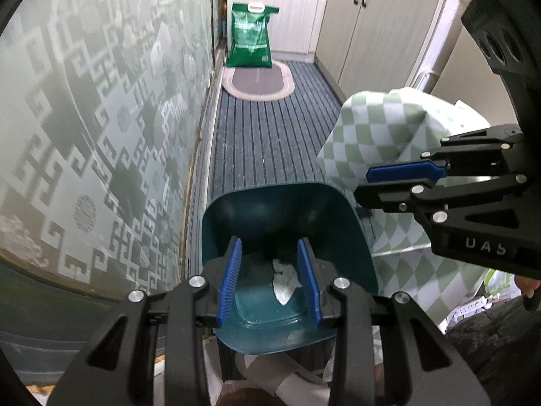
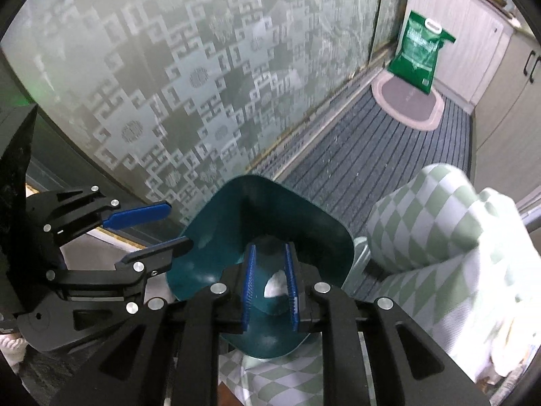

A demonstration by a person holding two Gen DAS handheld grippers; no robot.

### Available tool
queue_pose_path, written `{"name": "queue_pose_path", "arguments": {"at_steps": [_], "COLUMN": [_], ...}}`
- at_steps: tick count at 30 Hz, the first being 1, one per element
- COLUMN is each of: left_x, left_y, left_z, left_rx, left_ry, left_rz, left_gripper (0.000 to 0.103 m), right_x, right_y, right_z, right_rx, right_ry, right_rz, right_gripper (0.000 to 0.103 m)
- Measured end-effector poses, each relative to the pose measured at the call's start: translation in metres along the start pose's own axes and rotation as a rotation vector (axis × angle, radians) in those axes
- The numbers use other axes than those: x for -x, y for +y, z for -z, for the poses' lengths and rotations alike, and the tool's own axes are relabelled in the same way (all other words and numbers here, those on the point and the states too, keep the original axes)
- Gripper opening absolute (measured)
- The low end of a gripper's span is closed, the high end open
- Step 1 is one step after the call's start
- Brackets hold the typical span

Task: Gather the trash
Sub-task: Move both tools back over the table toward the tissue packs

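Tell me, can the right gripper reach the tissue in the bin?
Probably yes. The right gripper hangs right over the open bin, empty, and the tissue lies uncovered at the bottom.

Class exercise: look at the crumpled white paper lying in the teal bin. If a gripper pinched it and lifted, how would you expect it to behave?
The crumpled white paper looks thin and creased, so it would probably squash under the pads rather than resist. It seems light for its size. Resting loose on the teal bin's smooth floor, it might slide if nudged.
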State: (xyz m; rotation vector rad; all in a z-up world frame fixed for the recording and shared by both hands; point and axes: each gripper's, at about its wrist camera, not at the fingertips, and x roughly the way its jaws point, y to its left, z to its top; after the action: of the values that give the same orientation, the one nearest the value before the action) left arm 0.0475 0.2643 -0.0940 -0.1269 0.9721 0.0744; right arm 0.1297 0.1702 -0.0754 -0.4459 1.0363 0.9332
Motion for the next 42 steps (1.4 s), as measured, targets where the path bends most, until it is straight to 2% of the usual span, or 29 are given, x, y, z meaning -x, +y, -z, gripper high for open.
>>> {"name": "queue_pose_path", "arguments": {"at_steps": [6, 12, 17, 22, 24, 31, 33, 42], "left_x": [0.025, 0.048, 0.058, 0.064, 0.065, 0.064, 0.063, 0.049], "left_y": [-0.017, -0.049, -0.088, -0.130, -0.148, -0.206, -0.222, -0.271], "left_z": [-0.011, -0.020, -0.028, -0.030, -0.031, -0.028, -0.026, -0.024], "left_rx": [-0.011, -0.044, -0.098, -0.169, -0.205, -0.308, -0.338, -0.408], "left_ry": [-0.071, -0.148, -0.187, -0.219, -0.231, -0.238, -0.237, -0.209], "left_rz": [0.007, 0.038, 0.093, 0.142, 0.163, 0.222, 0.242, 0.273], "left_gripper": [0.037, 0.039, 0.042, 0.049, 0.051, 0.058, 0.061, 0.067], "right_x": [0.039, 0.086, 0.120, 0.153, 0.165, 0.211, 0.218, 0.234], "right_y": [-0.006, -0.018, -0.036, -0.067, -0.079, -0.130, -0.139, -0.170], "right_z": [0.006, 0.019, 0.037, 0.063, 0.073, 0.123, 0.134, 0.180], "right_rx": [-0.001, 0.004, -0.006, -0.049, -0.064, -0.153, -0.171, -0.232], "right_ry": [-0.087, -0.202, -0.258, -0.299, -0.315, -0.365, -0.368, -0.377], "right_rz": [0.008, 0.033, 0.084, 0.131, 0.150, 0.213, 0.223, 0.234], "right_gripper": [0.017, 0.017, 0.025, 0.026, 0.030, 0.035, 0.041, 0.052]}}
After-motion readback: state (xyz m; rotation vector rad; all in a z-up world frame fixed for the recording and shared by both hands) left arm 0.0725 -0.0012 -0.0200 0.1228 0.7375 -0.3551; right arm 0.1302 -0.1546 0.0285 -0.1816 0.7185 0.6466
